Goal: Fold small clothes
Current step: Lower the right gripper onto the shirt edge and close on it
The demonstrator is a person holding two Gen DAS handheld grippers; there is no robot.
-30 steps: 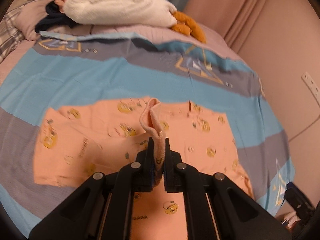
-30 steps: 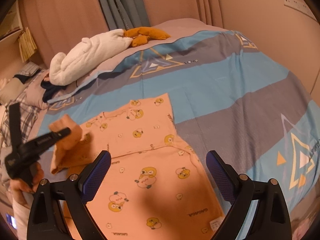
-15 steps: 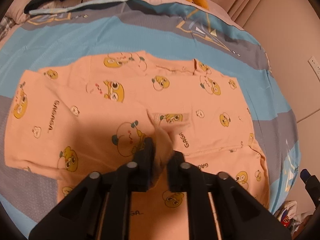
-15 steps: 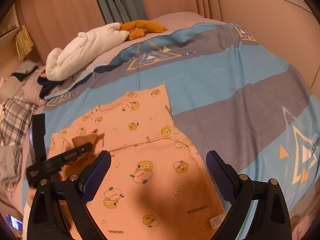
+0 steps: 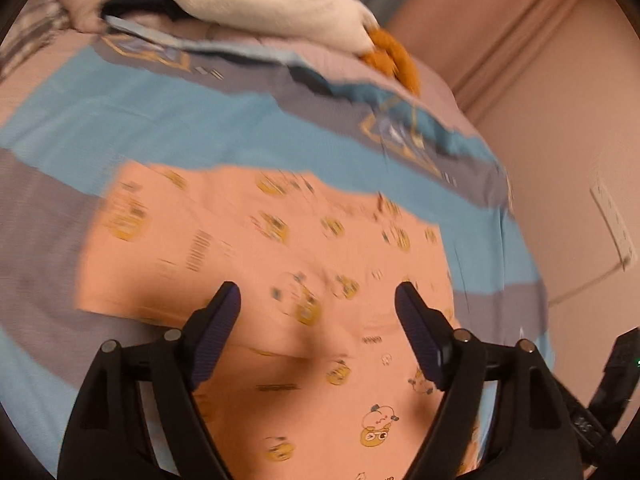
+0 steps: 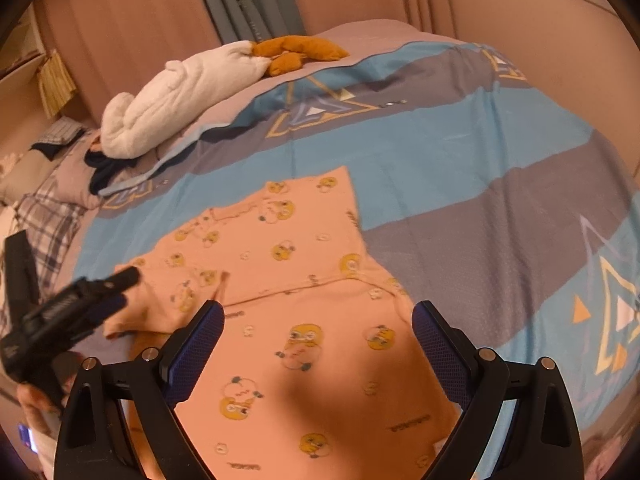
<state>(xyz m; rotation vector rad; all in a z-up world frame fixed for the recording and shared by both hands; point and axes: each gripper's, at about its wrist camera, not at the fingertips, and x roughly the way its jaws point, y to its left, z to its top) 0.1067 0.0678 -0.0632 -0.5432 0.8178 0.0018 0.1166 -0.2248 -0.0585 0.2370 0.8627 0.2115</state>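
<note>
Orange printed shirt [image 6: 304, 320] spread flat on the blue-and-grey striped bed cover [image 6: 460, 168], toward the near edge of the bed, left sleeve folded in over the body. Left hand-held gripper [image 5: 318, 312] above the shirt, jaws just opened wide, nothing between the pads; right hand-held gripper [image 6: 318, 334] likewise wide open and empty over the lower part of the shirt. White rolled towel [image 6: 180, 92] and orange plush toy [image 6: 300, 50] at the far edge of the bed.
</note>
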